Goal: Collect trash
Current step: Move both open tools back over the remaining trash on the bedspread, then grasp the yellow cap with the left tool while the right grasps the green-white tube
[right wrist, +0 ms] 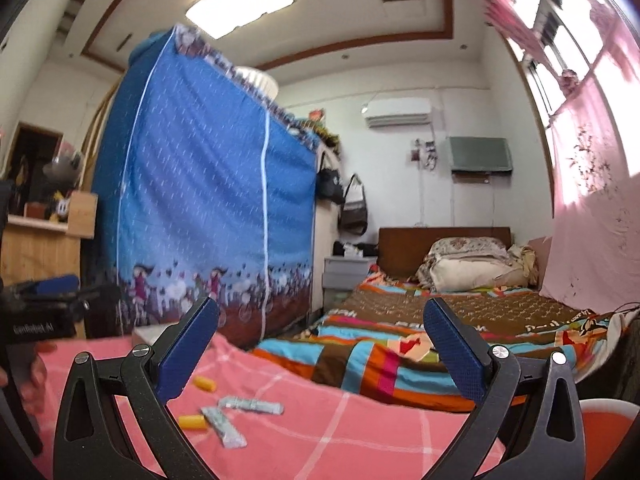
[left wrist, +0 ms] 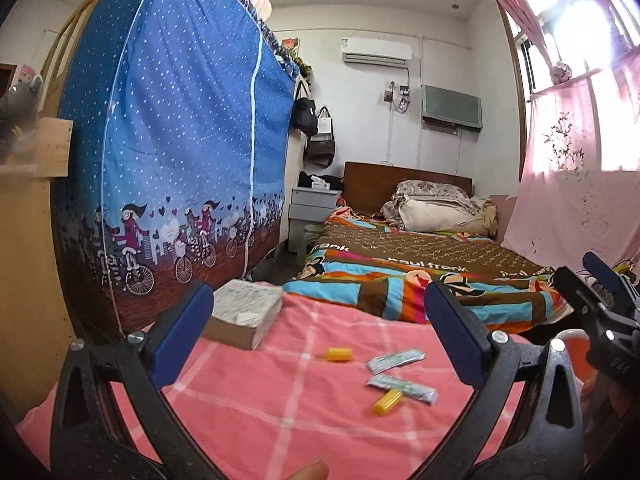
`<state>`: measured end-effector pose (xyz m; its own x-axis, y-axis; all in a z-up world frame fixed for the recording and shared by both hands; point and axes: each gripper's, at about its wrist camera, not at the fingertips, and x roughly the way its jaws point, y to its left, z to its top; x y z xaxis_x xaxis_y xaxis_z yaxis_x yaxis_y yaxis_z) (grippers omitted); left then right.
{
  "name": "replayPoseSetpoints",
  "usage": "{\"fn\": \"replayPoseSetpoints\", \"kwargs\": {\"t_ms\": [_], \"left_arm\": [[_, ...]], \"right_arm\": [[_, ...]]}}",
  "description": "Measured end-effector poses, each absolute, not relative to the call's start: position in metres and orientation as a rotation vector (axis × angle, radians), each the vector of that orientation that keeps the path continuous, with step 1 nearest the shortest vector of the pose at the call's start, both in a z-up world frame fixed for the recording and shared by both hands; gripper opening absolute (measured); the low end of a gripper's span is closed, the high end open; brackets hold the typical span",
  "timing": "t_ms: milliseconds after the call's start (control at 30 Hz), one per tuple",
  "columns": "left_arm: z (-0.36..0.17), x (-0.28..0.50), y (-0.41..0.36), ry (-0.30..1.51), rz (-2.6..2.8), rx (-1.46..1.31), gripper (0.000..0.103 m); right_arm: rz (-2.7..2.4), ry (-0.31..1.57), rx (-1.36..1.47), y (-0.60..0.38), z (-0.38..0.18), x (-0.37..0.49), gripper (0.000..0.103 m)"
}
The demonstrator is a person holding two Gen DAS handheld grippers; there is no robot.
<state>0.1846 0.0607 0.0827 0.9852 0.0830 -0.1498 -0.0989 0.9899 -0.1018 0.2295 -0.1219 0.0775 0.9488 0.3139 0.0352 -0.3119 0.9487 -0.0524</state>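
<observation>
Trash lies on a pink checked cloth [left wrist: 260, 412]: two silver-green wrappers [left wrist: 395, 361] [left wrist: 404, 387] and two small yellow pieces [left wrist: 338, 354] [left wrist: 386, 402]. My left gripper [left wrist: 320, 320] is open and empty, above and behind the trash. My right gripper [right wrist: 320, 326] is open and empty; in its view the wrappers [right wrist: 251, 405] [right wrist: 224, 427] and yellow pieces [right wrist: 205, 383] [right wrist: 193, 421] lie low and left on the cloth [right wrist: 340, 432]. The right gripper also shows at the right edge of the left wrist view [left wrist: 600, 300].
A thick book [left wrist: 246, 314] lies at the cloth's far left. A blue fabric wardrobe [left wrist: 176, 140] stands at the left. A bed with a colourful blanket [left wrist: 420, 268] lies beyond. An orange-and-white rim [left wrist: 576, 350] sits at the right, beside the cloth.
</observation>
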Motion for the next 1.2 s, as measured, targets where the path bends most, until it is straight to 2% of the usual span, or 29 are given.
{"fn": "replayPoseSetpoints", "kwargs": {"t_ms": [233,433,567,633,733,900,1000,1133,1200], "left_arm": [[0.073,0.19,0.062,0.176,0.075,-0.114,0.103],[0.062,0.212,0.064,0.308,0.015,-0.131,0.103],[0.052,0.228,0.062,0.419,-0.033,-0.139,0.103],[0.049,0.232,0.059,0.447,-0.066,-0.138,0.103],[0.044,0.237,0.051,0.498,-0.124,-0.118,0.097],[0.036,0.247,0.037,0.595,-0.211,-0.084,0.076],[0.031,0.252,0.032,0.647,-0.253,-0.076,0.067],[0.024,0.259,0.022,0.719,-0.285,-0.044,0.055],[0.021,0.262,0.017,0.748,-0.295,-0.024,0.047]], "right_arm": [[0.349,0.062,-0.067,-0.111,0.063,0.248,0.103],[0.364,0.19,-0.079,-0.105,0.054,0.268,0.101],[0.394,0.295,-0.087,-0.101,0.048,0.281,0.083],[0.423,0.341,-0.086,-0.098,0.044,0.286,0.078],[0.453,0.415,-0.093,-0.094,0.038,0.293,0.069],[0.483,0.49,-0.103,-0.09,0.03,0.299,0.049],[0.504,0.526,-0.107,-0.088,0.027,0.302,0.042],[0.522,0.564,-0.114,-0.085,0.023,0.306,0.041],[0.529,0.58,-0.115,-0.083,0.02,0.307,0.041]]}}
